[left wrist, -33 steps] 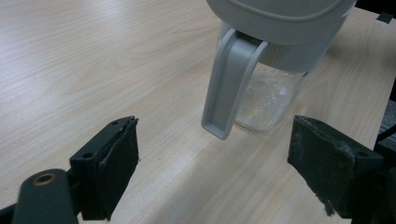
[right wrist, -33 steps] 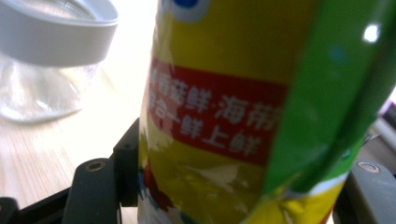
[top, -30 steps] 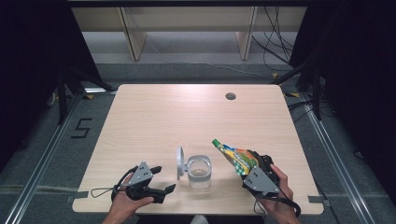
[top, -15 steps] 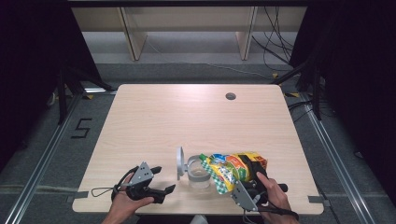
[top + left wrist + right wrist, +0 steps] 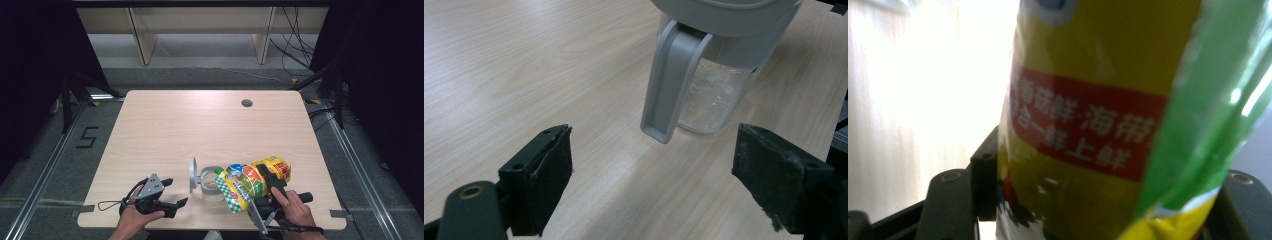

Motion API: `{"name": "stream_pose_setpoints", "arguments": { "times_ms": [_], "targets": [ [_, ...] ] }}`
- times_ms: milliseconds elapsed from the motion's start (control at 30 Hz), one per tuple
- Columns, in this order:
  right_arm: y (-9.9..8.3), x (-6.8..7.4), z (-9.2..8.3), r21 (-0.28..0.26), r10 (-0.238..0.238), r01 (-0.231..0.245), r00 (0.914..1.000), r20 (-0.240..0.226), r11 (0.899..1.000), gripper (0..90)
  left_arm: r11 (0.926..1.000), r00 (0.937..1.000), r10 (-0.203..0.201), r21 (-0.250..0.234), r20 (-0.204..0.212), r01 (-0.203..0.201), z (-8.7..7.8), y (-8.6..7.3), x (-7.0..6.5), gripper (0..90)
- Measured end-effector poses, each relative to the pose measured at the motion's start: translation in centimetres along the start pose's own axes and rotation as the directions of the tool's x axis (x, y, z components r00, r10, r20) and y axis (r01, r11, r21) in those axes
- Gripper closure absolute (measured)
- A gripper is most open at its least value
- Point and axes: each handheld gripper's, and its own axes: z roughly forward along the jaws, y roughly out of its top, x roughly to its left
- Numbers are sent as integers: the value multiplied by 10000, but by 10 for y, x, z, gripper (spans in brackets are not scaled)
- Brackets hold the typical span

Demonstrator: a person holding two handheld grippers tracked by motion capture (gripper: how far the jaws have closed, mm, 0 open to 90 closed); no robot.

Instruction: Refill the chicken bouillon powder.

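A crinkled yellow plastic packet [image 5: 255,181] with green edges and a red band of white lettering; near it to the left, a clear glass jar [image 5: 210,182] with pale grey plastic lid and handle; light wooden table [image 5: 210,125]
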Motion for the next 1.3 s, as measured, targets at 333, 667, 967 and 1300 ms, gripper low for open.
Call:
{"name": "stream_pose_setpoints", "arguments": {
  "times_ms": [333,667,967,1300],
  "targets": [
    [-3,4,0,16,-1565,1565,9877,0,9877,393,10000,10000,28,37,-5,-28,-1,1,0,157],
    [1,0,4,-154,-2690,2698,9624,375,9628,399,10000,9999,-41,90,-105,42,0,0,-1,157],
    [6,-6,7,27,-3761,3763,9258,383,9265,400,9999,10000,-26,118,-41,26,0,0,0,157],
    [15,-22,11,127,-5335,5335,8450,354,8457,438,10000,10000,11,67,-82,-10,0,0,0,158]
  ]
}}
